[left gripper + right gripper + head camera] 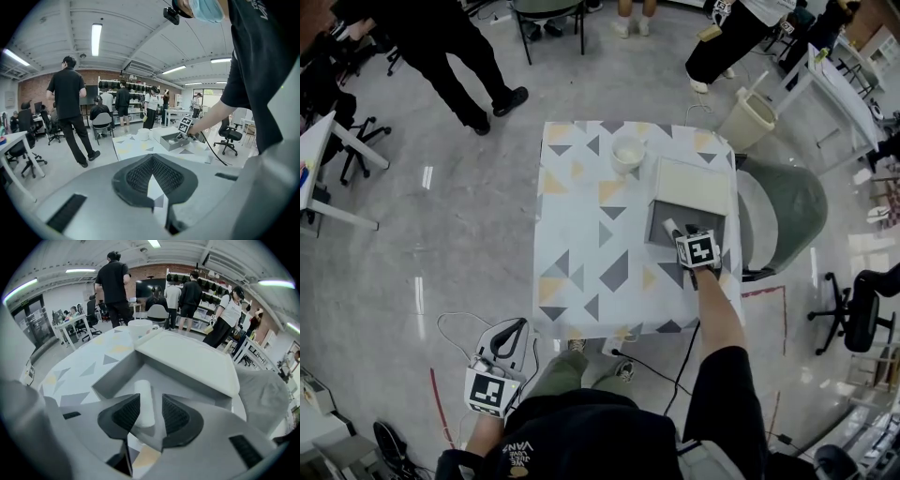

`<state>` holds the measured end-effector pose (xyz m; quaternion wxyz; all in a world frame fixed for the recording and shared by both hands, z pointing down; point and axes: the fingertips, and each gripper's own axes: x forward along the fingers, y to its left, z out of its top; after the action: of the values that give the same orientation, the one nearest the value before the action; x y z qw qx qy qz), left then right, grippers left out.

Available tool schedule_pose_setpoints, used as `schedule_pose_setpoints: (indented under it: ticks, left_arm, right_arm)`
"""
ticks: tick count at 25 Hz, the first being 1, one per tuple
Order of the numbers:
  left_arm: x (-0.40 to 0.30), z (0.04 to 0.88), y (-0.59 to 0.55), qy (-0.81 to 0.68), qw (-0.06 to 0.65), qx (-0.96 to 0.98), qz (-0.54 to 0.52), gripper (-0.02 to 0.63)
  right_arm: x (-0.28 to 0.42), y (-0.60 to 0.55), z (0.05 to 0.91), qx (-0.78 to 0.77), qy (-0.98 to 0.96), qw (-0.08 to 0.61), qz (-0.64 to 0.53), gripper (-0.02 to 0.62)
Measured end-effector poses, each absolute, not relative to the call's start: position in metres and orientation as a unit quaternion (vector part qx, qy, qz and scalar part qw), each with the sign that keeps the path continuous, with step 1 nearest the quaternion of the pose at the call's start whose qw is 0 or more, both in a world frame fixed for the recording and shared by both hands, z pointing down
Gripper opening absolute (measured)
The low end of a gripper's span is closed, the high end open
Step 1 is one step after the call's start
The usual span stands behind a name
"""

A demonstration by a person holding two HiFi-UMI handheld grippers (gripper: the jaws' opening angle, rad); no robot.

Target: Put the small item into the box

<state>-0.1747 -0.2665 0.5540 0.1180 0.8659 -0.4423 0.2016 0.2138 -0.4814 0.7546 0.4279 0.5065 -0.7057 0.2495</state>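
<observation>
Over the box (115, 376): our right hand-held gripper (150, 405) hangs with jaws released, placed so the drop lands inside.
Task item: white cylinder (144, 399) lies on the box floor between the parted jaws.
Off the counter (581, 234): our left hand-held gripper (151, 161) is clenched, empty and parked low; we judge it unneeded.

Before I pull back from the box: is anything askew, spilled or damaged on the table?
Nothing looks spilled or damaged. The lid sits partly over the far side of the box, leaving the near part uncovered. The white roll lies inside the box, between the open jaws of the right gripper. The cup stands upright.
</observation>
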Motion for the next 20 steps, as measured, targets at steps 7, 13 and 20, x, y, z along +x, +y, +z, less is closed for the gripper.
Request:
schedule_pose_setpoints:
  ticks: [7,13,20]
  left_arm:
    - [-0.159,0.543,-0.265,-0.426,0.105,0.877,0.196,0.006]
    - [-0.133,0.533,-0.265,-0.398,0.091,0.893,0.189,0.006]
    - [-0.085,0.515,-0.262,-0.359,0.068,0.915,0.171,0.006]
  right_arm:
    - [0.221,-0.479,0.71,0.539,-0.729,0.373,0.195,0.002]
    - [0.231,-0.457,0.661,0.573,-0.74,0.307,0.171,0.0]
    - [0.242,-0.401,0.592,0.611,-0.75,0.212,0.139,0.0]
